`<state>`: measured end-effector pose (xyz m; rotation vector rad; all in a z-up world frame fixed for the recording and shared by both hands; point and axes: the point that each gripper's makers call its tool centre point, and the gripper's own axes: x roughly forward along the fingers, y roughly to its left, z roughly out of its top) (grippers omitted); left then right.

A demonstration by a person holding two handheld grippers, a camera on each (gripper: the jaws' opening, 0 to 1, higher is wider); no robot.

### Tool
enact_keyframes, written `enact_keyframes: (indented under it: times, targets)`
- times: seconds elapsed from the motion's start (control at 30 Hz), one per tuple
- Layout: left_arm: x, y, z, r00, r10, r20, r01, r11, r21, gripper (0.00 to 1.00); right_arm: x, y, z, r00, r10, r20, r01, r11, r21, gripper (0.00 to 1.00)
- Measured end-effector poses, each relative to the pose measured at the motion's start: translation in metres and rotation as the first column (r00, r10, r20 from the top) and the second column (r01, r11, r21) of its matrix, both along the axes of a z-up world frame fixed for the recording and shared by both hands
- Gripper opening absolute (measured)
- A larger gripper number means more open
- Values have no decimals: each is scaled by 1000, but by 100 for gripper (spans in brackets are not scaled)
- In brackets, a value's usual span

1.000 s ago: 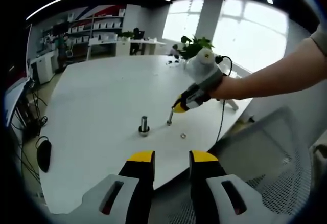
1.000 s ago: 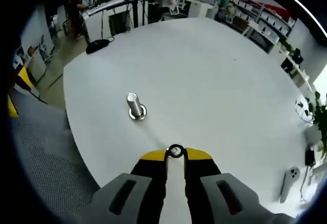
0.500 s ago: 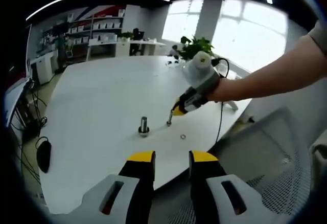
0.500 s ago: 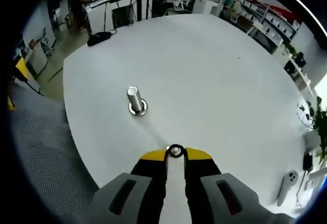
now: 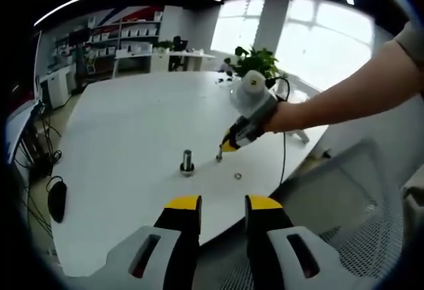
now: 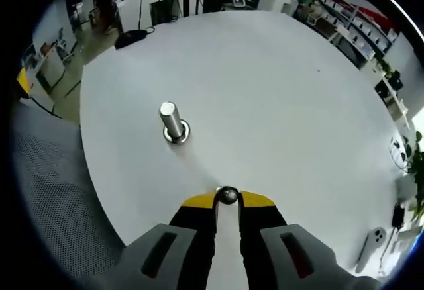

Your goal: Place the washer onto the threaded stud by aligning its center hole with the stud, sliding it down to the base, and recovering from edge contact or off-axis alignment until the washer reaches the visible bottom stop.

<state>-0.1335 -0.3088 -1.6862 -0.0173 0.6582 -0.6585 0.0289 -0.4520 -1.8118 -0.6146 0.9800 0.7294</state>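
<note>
The right gripper (image 6: 227,197) pinches a small round metal washer (image 6: 228,194) near the ridged steel stud (image 6: 171,120) on the smooth white table (image 6: 278,91); the left gripper (image 5: 222,205) hangs parted, empty.

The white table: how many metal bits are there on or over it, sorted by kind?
Threaded stud: 1
Washers: 2, one held in the right gripper, one lying loose on the table
Total: 3

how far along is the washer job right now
Done: the right gripper has picked up a washer and pinches it at its tips. In hand: carrying it toward the threaded stud, not yet over it. Left: align the hole, slide down to the base.
</note>
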Motion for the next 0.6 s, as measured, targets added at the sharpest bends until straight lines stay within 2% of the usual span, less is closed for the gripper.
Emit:
enact_keyframes:
  times: [0.4, 0.6]
  targets:
    - [0, 0, -1, 1000, 1, -5, -1, 1000, 2, 23, -3, -4, -24, 998, 13, -53, -15, 999, -34, 14]
    - [1, 0, -1, 1000, 5, -8, -5, 1000, 3, 23, -6, -4, -32, 997, -8, -82, 6, 1000, -20, 14]
